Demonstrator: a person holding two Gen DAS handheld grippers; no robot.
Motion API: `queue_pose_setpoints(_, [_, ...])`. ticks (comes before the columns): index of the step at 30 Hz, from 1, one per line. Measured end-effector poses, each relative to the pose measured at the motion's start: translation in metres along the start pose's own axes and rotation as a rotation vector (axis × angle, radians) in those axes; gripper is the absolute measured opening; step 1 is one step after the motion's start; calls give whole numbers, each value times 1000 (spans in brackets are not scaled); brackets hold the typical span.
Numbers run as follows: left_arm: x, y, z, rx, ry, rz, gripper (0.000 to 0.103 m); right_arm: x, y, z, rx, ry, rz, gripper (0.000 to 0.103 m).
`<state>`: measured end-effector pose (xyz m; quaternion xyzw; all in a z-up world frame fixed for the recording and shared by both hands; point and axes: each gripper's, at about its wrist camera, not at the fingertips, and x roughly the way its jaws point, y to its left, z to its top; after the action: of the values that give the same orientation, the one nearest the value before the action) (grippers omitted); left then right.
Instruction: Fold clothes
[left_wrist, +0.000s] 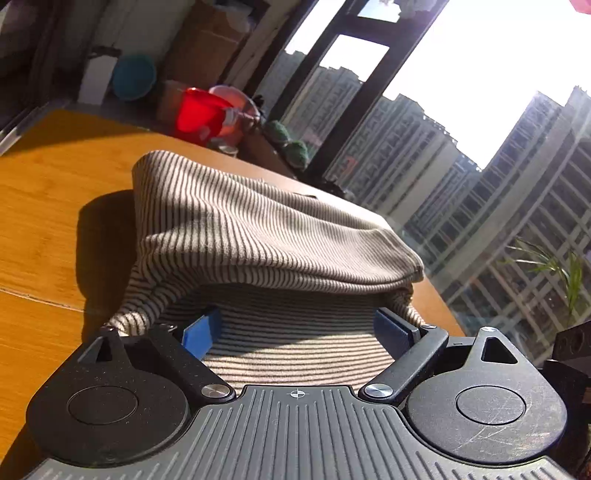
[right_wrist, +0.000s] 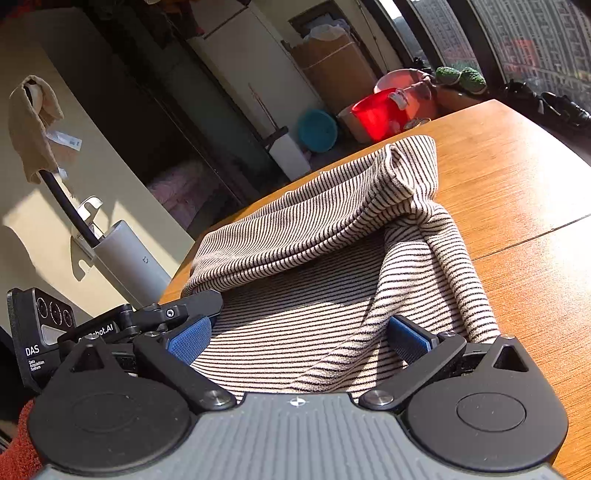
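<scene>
A cream garment with thin dark stripes lies bunched and partly folded over on a wooden table. My left gripper is open, its blue pads spread wide with striped cloth lying between them. In the right wrist view the same garment lies in a loose fold on the table. My right gripper is open too, blue pads apart, cloth draped between them and over the right pad. The other gripper's body shows at the left.
A red bucket, a pink basin and a teal basin stand on the floor beyond the table. A cardboard box, a white cabinet and a vacuum stand are behind. Large windows run along one side; the table edge is close there.
</scene>
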<state>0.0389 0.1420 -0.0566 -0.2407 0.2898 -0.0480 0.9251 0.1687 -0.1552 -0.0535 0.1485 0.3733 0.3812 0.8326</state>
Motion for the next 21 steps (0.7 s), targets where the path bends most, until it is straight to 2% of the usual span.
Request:
queue_pose_setpoints(2, [3, 1, 4, 17, -8, 20, 94, 8, 8, 3, -74, 9, -32, 100])
queue_pose_setpoints(4, [6, 3, 8, 18, -19, 41, 94, 13, 16, 7, -160, 30, -89, 86])
queue_pose_setpoints(5, [6, 4, 9, 13, -25, 48, 94, 13, 19, 11, -189, 42, -124, 64])
queue_pose_setpoints(6, [6, 5, 9, 7, -31, 50, 95, 12, 18, 17, -194, 49, -152, 38])
queue_pose_setpoints(7, [5, 6, 9, 3, -35, 48, 96, 8, 17, 26, -183, 41, -164, 28])
queue_pose_setpoints(8, [4, 6, 9, 0, -38, 41, 98, 3, 16, 35, -175, 16, -168, 26])
queue_pose_setpoints(11, [6, 7, 9, -5, -40, 27, 101, -7, 20, 68, -245, -111, -236, 26])
queue_pose_setpoints(13, [8, 6, 11, -8, -40, 17, 102, 1, 20, 86, -292, -157, -263, 37])
queue_pose_setpoints(14, [8, 7, 11, -10, -40, 14, 103, 10, 18, 93, -307, -159, -271, 50])
queue_pose_setpoints(15, [9, 7, 12, -11, -40, 11, 103, 20, 16, 98, -319, -150, -282, 57])
queue_pose_setpoints(17, [10, 5, 12, -10, -38, 8, 103, 44, 11, 102, -335, -104, -303, 57])
queue_pose_setpoints(19, [11, 4, 12, -4, -35, 6, 103, 69, 4, 100, -307, -16, -281, 51])
queue_pose_setpoints(20, [11, 3, 12, -1, -33, 5, 103, 80, 3, 97, -287, 27, -263, 30])
queue_pose_setpoints(21, [10, 3, 11, 1, -32, 4, 103, 85, 6, 95, -288, 39, -260, 25])
